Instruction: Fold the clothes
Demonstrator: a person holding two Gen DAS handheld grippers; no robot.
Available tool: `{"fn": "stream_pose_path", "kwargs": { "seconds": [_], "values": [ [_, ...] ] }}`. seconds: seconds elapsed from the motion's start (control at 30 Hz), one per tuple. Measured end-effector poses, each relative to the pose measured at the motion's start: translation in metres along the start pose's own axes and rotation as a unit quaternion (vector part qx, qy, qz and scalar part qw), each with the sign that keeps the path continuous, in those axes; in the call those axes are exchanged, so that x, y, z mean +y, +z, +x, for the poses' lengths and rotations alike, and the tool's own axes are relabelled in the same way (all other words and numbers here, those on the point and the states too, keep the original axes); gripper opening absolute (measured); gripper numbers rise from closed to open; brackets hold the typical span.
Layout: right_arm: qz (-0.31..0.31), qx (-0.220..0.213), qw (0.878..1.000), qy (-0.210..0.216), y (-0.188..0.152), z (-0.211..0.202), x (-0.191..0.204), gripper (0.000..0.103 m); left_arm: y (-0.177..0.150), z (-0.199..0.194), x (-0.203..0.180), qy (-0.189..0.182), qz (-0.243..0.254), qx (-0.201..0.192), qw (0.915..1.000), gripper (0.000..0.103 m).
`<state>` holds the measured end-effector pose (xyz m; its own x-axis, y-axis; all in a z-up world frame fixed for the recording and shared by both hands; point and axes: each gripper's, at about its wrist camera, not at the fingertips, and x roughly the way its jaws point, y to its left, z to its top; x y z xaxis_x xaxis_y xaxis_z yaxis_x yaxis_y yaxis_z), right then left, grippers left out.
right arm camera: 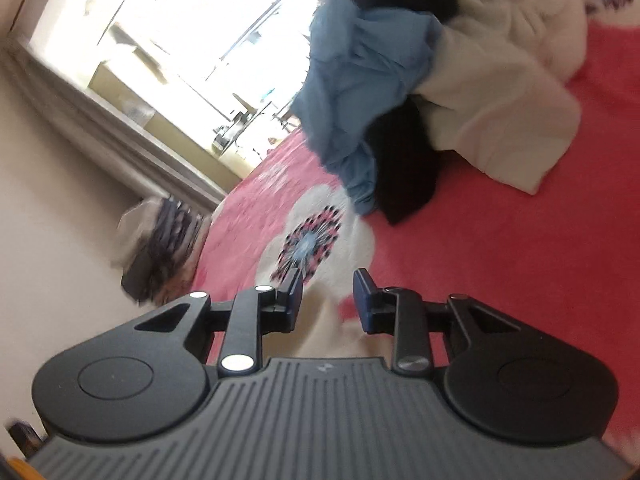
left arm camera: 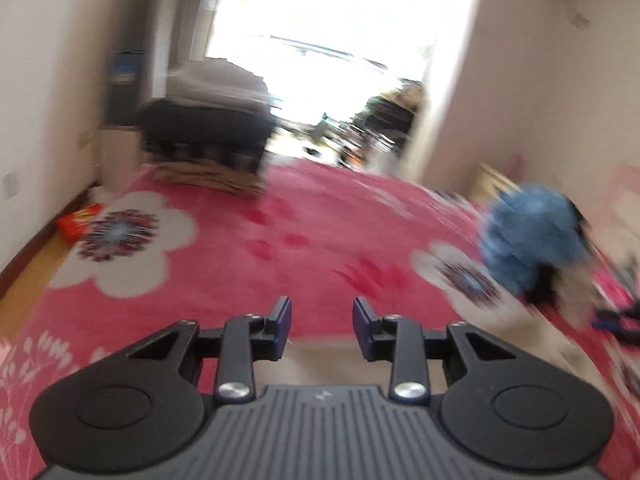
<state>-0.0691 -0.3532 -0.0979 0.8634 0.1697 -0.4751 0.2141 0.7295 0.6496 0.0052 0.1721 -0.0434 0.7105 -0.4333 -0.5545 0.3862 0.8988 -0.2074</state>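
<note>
Pink floral blanket [left arm camera: 304, 240] spread across a bed, white flower prints on it, bright window behind, pale walls either side. At far left in the left wrist view, an orange packet [left arm camera: 78, 222] on the wooden floor beside the bed edge; behind it a dark stack of folded items [left arm camera: 208, 136], blurred. Left gripper [left arm camera: 322, 330] low and centre, jaws partly apart, nothing between the pads, only blanket and a pale strip of cloth visible beyond them. At right in that view, a blue garment [left arm camera: 528, 240], heavily blurred, with dark cloth beneath. In the right wrist view, picture rolled steeply: right gripper [right arm camera: 328, 300] with jaws partly apart, nothing gripped, a white flower print beyond the gap. Above and well apart from it, the blue garment crumpled over a black garment [right arm camera: 404, 168], both touching a cream fleece garment [right arm camera: 508, 92] at right, all lying unfolded on the blanket.
</note>
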Motion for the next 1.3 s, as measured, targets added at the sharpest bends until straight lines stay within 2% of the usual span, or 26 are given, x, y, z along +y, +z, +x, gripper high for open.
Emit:
{"fn": "stream_pose_path", "kwargs": {
  "seconds": [0.07,0.13,0.2,0.23,0.27,0.37,0.43,0.53,0.57,0.63,0.67,0.7,0.73,0.8,0.93,1.0,1.1,1.17,1.23,1.27,1.3],
  "values": [
    [-0.035,0.027,0.999,-0.015,-0.021,-0.016,0.017,0.025,-0.019,-0.003,-0.018,-0.018,0.031,0.043,0.9984,0.034],
    [-0.067,0.051,0.996,-0.024,-0.046,-0.024,0.032,0.024,-0.045,-0.002,-0.029,-0.016,0.061,0.074,0.9953,0.033],
    [-0.067,0.072,0.994,-0.053,-0.067,-0.021,0.029,0.022,-0.069,0.011,-0.022,0.018,0.071,0.096,0.9927,0.032],
    [-0.066,0.085,0.991,-0.076,-0.074,-0.015,0.022,0.016,-0.081,0.017,-0.018,0.036,0.075,0.107,0.9908,0.031],
    [-0.082,0.093,0.987,-0.098,-0.081,-0.006,0.013,0.0,-0.094,0.023,-0.014,0.054,0.079,0.117,0.9885,0.021],
    [-0.081,0.086,0.987,-0.108,-0.077,-0.005,0.002,0.0,-0.091,0.018,-0.006,0.057,0.056,0.106,0.9912,0.019],
    [-0.123,0.057,0.981,-0.14,-0.074,-0.017,0.016,0.002,-0.083,0.006,-0.01,0.066,0.055,0.089,0.9923,0.021],
    [-0.173,0.028,0.976,-0.132,-0.082,-0.04,0.044,0.005,-0.074,-0.015,-0.023,0.051,0.076,0.062,0.9939,0.024],
    [-0.188,0.034,0.974,-0.122,-0.088,-0.04,0.052,0.005,-0.076,-0.018,-0.029,0.054,0.089,0.062,0.9926,0.026],
    [-0.225,0.053,0.966,-0.113,-0.1,-0.034,0.067,0.004,-0.089,-0.01,-0.035,0.085,0.112,0.087,0.9862,0.026],
    [-0.245,0.067,0.959,-0.129,-0.107,-0.026,0.071,0.004,-0.09,-0.009,-0.031,0.094,0.1,0.091,0.9862,0.026],
    [-0.259,0.087,0.95,-0.152,-0.115,-0.015,0.069,0.002,-0.092,-0.008,-0.026,0.103,0.086,0.094,0.9865,0.035],
    [-0.253,0.09,0.95,-0.158,-0.114,-0.013,0.064,0.001,-0.093,-0.008,-0.022,0.112,0.071,0.097,0.9865,0.038],
    [-0.237,0.093,0.953,-0.164,-0.112,-0.01,0.055,0.0,-0.096,-0.008,-0.013,0.129,0.041,0.103,0.9855,0.031],
    [-0.211,0.087,0.96,-0.16,-0.111,-0.014,0.045,0.0,-0.069,-0.029,-0.04,0.102,0.04,0.027,0.9936,0.031],
    [-0.217,0.08,0.96,-0.159,-0.113,-0.014,0.048,0.0,-0.062,-0.027,-0.063,0.052,0.039,0.013,0.9978,0.031],
    [-0.246,0.057,0.955,-0.154,-0.116,-0.019,0.058,0.003,-0.071,-0.002,-0.098,-0.041,0.057,0.041,0.9967,0.034],
    [-0.272,0.038,0.951,-0.145,-0.116,-0.022,0.066,0.003,-0.086,0.02,-0.112,-0.079,0.049,0.074,0.9929,0.034],
    [-0.281,0.035,0.949,-0.137,-0.119,-0.021,0.069,0.003,-0.102,0.041,-0.114,-0.063,0.056,0.093,0.992,0.029],
    [-0.282,0.048,0.947,-0.147,-0.12,-0.016,0.067,0.003,-0.106,0.043,-0.114,-0.057,0.059,0.092,0.9924,0.023],
    [-0.284,0.061,0.944,-0.159,-0.122,-0.01,0.064,0.003,-0.109,0.044,-0.114,-0.052,0.062,0.089,0.9928,0.022]
  ]
}}
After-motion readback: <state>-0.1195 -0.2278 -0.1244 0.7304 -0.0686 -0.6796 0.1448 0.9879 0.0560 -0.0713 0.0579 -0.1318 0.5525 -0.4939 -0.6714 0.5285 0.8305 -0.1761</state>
